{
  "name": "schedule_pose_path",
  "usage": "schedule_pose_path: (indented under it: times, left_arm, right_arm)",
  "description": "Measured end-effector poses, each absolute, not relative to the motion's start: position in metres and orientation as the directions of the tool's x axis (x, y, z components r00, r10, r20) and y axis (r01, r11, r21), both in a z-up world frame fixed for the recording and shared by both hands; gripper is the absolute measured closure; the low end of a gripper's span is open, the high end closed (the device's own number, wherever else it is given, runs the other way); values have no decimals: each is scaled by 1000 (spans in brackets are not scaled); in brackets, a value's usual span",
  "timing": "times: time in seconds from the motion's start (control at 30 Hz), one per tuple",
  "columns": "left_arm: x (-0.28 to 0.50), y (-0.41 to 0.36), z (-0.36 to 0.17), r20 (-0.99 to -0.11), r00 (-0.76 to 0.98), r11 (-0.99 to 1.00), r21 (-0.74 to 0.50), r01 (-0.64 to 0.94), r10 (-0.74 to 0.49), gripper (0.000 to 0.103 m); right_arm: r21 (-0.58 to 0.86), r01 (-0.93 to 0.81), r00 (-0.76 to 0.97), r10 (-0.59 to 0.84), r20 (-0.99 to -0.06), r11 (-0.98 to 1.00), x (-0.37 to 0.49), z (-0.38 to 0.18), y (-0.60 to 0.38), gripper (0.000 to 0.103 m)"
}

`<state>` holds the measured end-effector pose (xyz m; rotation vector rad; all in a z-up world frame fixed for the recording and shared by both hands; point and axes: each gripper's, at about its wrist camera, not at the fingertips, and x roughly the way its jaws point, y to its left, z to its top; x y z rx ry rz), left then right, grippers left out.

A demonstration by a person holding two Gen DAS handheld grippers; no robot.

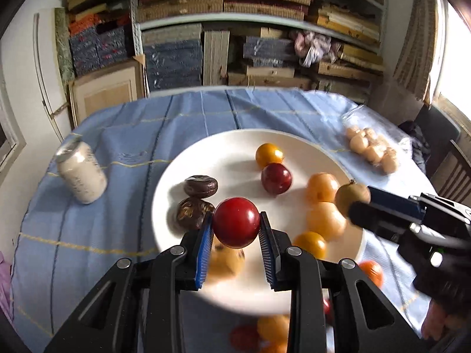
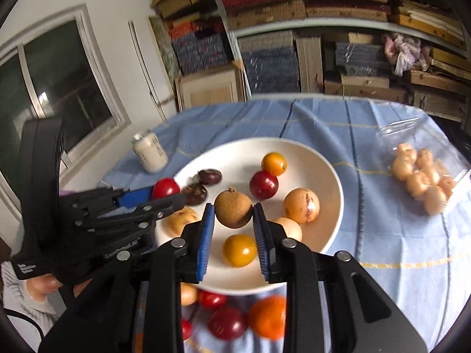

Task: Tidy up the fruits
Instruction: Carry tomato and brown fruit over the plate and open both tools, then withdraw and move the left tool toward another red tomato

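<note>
My left gripper (image 1: 236, 226) is shut on a red plum (image 1: 236, 222) and holds it above the near left of a white plate (image 1: 229, 153). My right gripper (image 2: 233, 213) is shut on a brown round fruit (image 2: 233, 207) above the plate (image 2: 329, 214); it also shows in the left wrist view (image 1: 352, 195). On the plate lie two dark brown fruits (image 1: 201, 186), a dark red plum (image 1: 276, 178) and several orange and yellow fruits (image 1: 322, 187). More red and orange fruits (image 2: 266, 316) lie on the cloth in front of the plate.
A blue checked cloth (image 1: 117, 135) covers the round table. A white jar (image 1: 81, 173) lies left of the plate. A clear bag of pale fruits (image 2: 421, 176) lies to the right. Full shelves stand behind the table, and a chair (image 1: 453, 173) at far right.
</note>
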<state>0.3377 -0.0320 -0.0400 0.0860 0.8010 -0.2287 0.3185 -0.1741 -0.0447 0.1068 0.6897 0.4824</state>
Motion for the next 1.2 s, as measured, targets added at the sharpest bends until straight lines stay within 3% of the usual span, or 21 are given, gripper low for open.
schedule_pose_path:
  times: [0.23,0.3,0.53,0.6,0.63,0.67,0.93,1.2]
  left_arm:
    - [370,-33,-66,-757,630,972,-26,233,-171,72]
    - [372,-33,-69,-753,636,974,-23,226,-166,66]
    - [344,-10,-47,-715,675,977,-58,203,-183,61]
    - [324,0,-41,-707,687,980,-46,191,-168,55]
    - [315,4,-40,-704,693,982,-38,183,-156,45]
    - [305,8,-40,-699,700,985,-29,171,-143,41]
    - [248,19,-68,-722,683,988,-12,151,-113,33]
    - [244,22,-79,-718,688,991,-26,131,-110,31]
  right_arm:
    - [208,-394,614,425,-666,895,358,-80,-160,76]
    - [203,-392,614,419,-669,897,360,-84,-161,60]
    - [203,-401,696,441,-567,893,320,-43,-182,55]
    - [215,-401,719,451,-529,890,302,-30,-188,41]
    - [226,-395,731,454,-510,890,289,-26,-191,26]
    - [233,-387,739,451,-500,892,280,-24,-194,17]
    - [232,-354,766,423,-484,906,202,-47,-202,7]
    - [333,-281,714,428,-554,900,199,-85,-219,7]
